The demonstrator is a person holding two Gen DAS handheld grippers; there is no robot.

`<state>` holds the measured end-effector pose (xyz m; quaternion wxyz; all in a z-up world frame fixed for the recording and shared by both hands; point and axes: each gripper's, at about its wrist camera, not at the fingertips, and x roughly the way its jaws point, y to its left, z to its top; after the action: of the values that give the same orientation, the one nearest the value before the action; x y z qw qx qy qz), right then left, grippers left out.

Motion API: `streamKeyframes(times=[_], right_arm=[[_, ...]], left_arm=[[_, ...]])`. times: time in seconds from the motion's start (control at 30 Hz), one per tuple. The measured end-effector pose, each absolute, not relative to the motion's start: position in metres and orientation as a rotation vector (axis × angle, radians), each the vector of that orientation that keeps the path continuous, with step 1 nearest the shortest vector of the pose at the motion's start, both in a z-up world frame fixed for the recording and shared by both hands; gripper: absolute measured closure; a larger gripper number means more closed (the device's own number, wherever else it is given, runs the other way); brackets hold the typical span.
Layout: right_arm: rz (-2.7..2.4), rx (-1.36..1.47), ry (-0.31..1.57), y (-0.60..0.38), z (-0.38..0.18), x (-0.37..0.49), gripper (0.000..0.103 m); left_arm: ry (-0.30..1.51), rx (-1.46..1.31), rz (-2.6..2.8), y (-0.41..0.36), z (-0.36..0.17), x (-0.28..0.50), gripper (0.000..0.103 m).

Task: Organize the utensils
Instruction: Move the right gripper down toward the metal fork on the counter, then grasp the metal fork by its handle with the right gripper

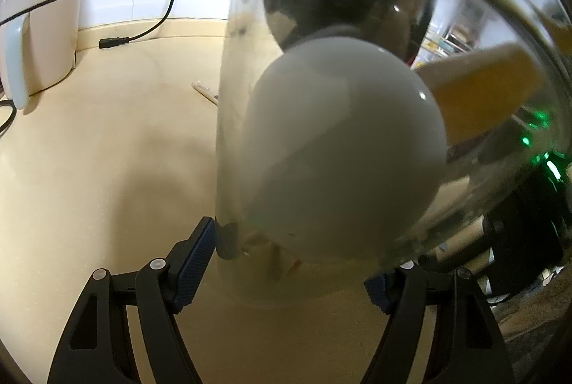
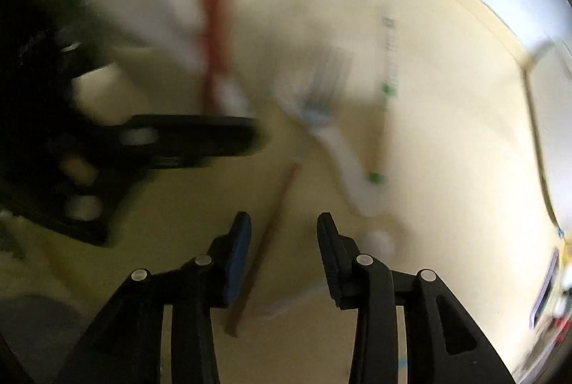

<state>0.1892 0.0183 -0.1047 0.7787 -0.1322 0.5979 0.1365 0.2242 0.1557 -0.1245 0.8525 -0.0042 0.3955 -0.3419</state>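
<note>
My left gripper (image 1: 289, 273) is shut on a clear glass jar (image 1: 236, 119) that stands on the beige counter, one blue pad on each side of its base. Inside the jar the bowl of a white spoon (image 1: 339, 148) fills the view. In the blurred right wrist view my right gripper (image 2: 284, 234) points down at the counter and is open. A brown chopstick (image 2: 266, 241) lies on the counter between its fingers, close to the left pad and untouched. Just beyond lies a white utensil (image 2: 343, 155) with green marks. A red handle (image 2: 214, 9) stands in the jar.
A white electric pot (image 1: 39, 26) stands at the far left by the tiled wall, with a black power plug (image 1: 114, 43) lying beside it. A pale stick (image 1: 205, 91) lies behind the jar. A dark device with green lights (image 1: 536, 141) is at the right.
</note>
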Motion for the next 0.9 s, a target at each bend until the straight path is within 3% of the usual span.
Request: streamKeyframes(times=[0.17,0.5,0.9], right_arm=[[0.149,-0.241,1.282,-0.032,-0.114,0.200,0.073],[0.221,0.013,1.243,-0.075,-0.101,0.205,0.074],[0.504,-0.293,1.302,-0.015,-0.107,0.270,0.074]], left_arm=[[0.832,-0.008,-0.719,0.153,-0.125,0.223,0.025],[0.833,-0.011,-0.721,0.152,-0.123,0.223,0.025],[0.836,-0.017,-0.723,0.153,-0.122,0.223,0.025]])
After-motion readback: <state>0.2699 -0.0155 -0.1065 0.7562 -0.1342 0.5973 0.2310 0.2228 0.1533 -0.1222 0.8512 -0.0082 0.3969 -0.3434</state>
